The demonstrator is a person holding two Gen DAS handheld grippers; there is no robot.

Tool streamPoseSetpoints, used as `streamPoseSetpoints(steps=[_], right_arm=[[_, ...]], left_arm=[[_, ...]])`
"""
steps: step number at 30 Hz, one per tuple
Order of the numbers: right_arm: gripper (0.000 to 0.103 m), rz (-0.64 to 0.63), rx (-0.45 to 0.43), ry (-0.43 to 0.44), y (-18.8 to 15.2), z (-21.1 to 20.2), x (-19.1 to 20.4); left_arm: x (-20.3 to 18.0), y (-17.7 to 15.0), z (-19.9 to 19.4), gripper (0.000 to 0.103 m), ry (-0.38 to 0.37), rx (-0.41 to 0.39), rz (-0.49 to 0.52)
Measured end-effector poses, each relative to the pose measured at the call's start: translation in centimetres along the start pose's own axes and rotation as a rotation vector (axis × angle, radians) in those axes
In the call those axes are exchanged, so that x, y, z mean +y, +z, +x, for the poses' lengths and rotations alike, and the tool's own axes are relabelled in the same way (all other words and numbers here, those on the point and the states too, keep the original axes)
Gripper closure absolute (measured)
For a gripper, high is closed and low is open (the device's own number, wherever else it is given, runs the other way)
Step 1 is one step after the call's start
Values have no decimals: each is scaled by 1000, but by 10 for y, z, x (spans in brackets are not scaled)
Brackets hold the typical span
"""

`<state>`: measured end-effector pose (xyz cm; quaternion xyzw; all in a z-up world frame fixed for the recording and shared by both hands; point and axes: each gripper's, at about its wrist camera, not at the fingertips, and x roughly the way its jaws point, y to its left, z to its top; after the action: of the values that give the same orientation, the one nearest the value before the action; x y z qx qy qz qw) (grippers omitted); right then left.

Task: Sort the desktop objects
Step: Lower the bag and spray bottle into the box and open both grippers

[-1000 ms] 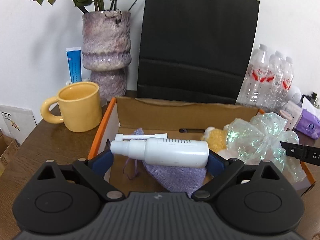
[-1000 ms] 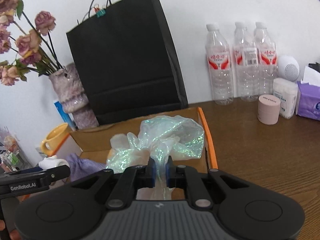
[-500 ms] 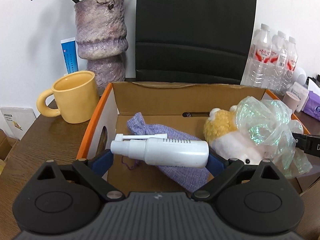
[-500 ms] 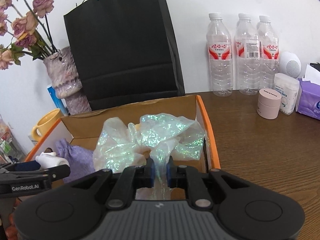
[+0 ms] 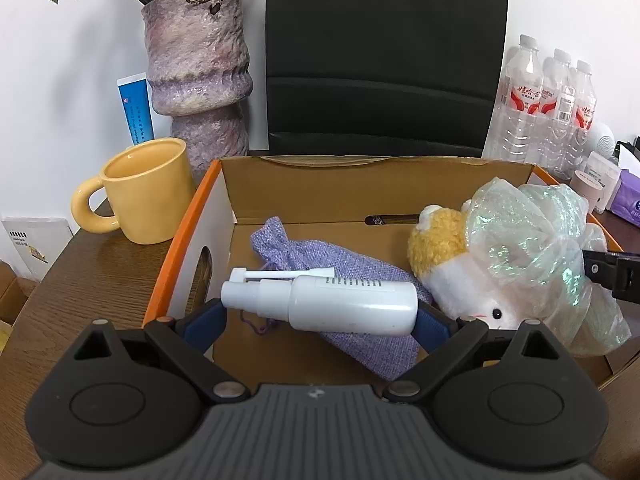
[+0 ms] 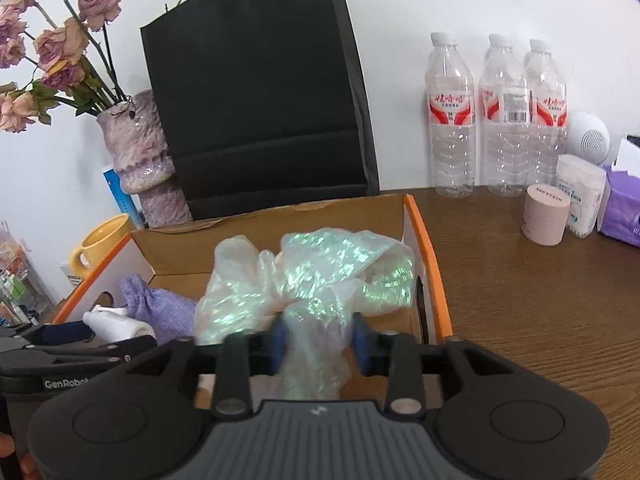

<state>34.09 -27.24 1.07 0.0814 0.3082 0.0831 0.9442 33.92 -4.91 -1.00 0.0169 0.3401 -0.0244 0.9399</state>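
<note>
1. Left wrist view: the left tool (image 5: pixel 320 316) squeezes a white spray bottle (image 5: pixel 332 306) by its two ends. The bottle lies sideways above the open cardboard box (image 5: pixel 376 190).
2. Inside the box, a purple cloth pouch (image 5: pixel 320 264) lies under the bottle. A yellow and white plush toy (image 5: pixel 448 264) sits to the right, half inside a shiny plastic bag (image 5: pixel 532 256).
3. A yellow mug (image 5: pixel 144 196) stands on the table (image 5: pixel 80 296) just left of the box. A purple vase (image 5: pixel 200 76) and a black paper bag (image 5: pixel 384 52) stand behind.
4. Right wrist view: the right tool (image 6: pixel 320 342) has its fingers apart, one on each side of the shiny plastic bag (image 6: pixel 308 284). The bag sits at the right end of the box (image 6: pixel 428 248).
5. Three water bottles (image 6: pixel 500 112) and a pink jar (image 6: pixel 546 220) stand on the table (image 6: pixel 540 312).
</note>
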Motion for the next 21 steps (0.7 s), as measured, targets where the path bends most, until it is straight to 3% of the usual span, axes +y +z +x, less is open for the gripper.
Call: streamPoseSetpoints(steps=[6, 11, 21], right_arm=[[50, 8, -14, 3, 2, -2, -2], [38, 18, -36, 9, 4, -6, -3], [32, 22, -75, 1, 7, -14, -3]], left_arm=[[-1, 0, -1, 5, 2, 2, 1], [0, 2, -4, 3, 5, -4, -6], [-2, 6, -13, 0, 6, -34, -6]])
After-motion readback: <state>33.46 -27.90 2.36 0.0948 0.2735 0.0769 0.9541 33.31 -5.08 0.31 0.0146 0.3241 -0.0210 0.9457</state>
